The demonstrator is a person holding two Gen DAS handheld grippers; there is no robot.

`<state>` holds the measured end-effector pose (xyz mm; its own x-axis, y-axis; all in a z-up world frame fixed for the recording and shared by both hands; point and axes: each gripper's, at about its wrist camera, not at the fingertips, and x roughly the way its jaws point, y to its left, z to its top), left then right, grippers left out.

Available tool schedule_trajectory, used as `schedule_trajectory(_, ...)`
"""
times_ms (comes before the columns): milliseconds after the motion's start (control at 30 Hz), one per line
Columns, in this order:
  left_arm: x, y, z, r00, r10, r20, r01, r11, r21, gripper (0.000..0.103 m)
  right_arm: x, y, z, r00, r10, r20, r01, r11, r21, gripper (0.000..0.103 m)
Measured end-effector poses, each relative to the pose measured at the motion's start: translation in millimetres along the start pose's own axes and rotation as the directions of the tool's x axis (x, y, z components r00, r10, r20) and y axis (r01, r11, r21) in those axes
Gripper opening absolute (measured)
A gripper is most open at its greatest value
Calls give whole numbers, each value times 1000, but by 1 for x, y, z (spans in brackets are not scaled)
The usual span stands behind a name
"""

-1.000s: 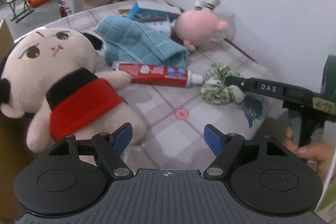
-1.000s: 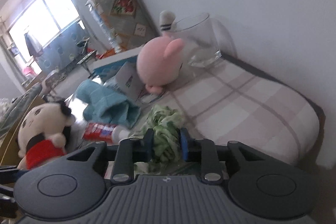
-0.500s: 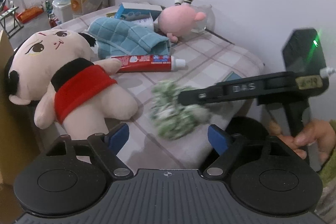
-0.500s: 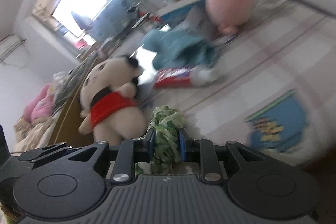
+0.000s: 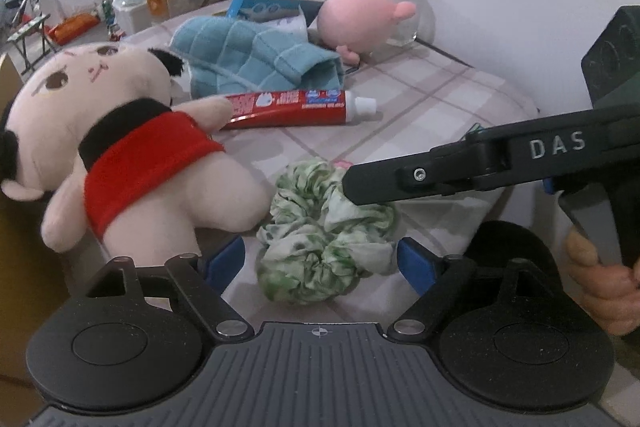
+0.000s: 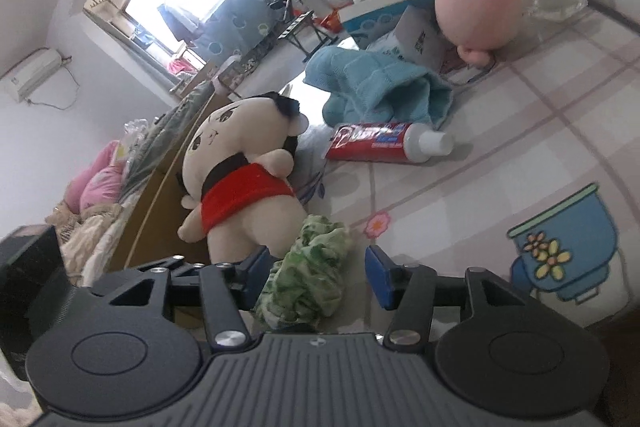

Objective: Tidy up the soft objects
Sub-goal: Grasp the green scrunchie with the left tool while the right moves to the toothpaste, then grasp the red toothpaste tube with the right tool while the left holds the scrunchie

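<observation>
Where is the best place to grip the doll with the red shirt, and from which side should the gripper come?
Probably the red-shirted torso of the plush doll: it is narrower than the large head and faces the open left gripper. Come from the table's near edge, slightly left of the green scrunchie, closing across the waist.

Green-white mottled scrunchie (image 5: 324, 243), apparently.

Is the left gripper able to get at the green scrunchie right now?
Probably yes: the left gripper is open with the green scrunchie between its fingers. The open right gripper hovers over it and may crowd the grasp.
</observation>
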<state>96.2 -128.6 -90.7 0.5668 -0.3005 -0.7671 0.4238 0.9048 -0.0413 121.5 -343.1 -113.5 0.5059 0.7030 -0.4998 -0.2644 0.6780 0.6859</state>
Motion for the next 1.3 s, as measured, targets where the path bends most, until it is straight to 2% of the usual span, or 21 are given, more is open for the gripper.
schedule_trajectory(233, 10, 2, -2, 1000, 4, -9, -4, 999, -37, 82, 15, 3, -2, 992, 108, -67, -105, 993, 54, 41)
schedule_trajectory(300, 10, 4, -1, 1000, 2, -4, -2, 999, -49, 78, 13, 4, 0, 992, 105, -74, -102, 994, 42, 41)
schedule_trajectory(467, 11, 6, 1, 1000, -3, 6, 4, 998, -62, 59, -8, 11, 15, 999, 34, -12, -35, 998, -51, 42)
schedule_trajectory(567, 11, 9, 2, 1000, -6, 9, 6, 997, -76, 48, -13, 15, 31, 999, -36, 41, 40, 992, -117, 42)
schedule_trajectory(667, 10, 12, 2, 1000, -9, 11, 9, 996, -89, 41, -3, 22, 47, 990, -121, 73, 134, 968, -212, 42)
schedule_trajectory(733, 8, 15, 1, 1000, -11, 6, 12, 995, -95, 40, 11, 26, 57, 982, -173, 71, 186, 942, -277, 47)
schedule_trajectory(967, 1, 24, -4, 1000, -10, -12, 9, 994, -111, 38, 73, 29, 76, 955, -297, 4, 266, 850, -454, 48)
schedule_trajectory(1067, -1, 28, -7, 1000, -14, -13, 12, 991, -130, 38, 86, 31, 71, 938, -345, 0, 296, 804, -515, 47)
schedule_trajectory(1133, -1, 30, -8, 1000, -19, -13, 17, 990, -136, 38, 85, 33, 69, 931, -366, 3, 309, 782, -541, 36)
schedule_trajectory(1200, -1, 31, -8, 1000, -24, -13, 22, 990, -138, 38, 80, 34, 65, 925, -379, -7, 313, 774, -551, 32)
schedule_trajectory(1300, 0, 31, -7, 999, -31, -15, 29, 990, -136, 38, 71, 34, 63, 919, -391, -45, 312, 794, -521, 30)
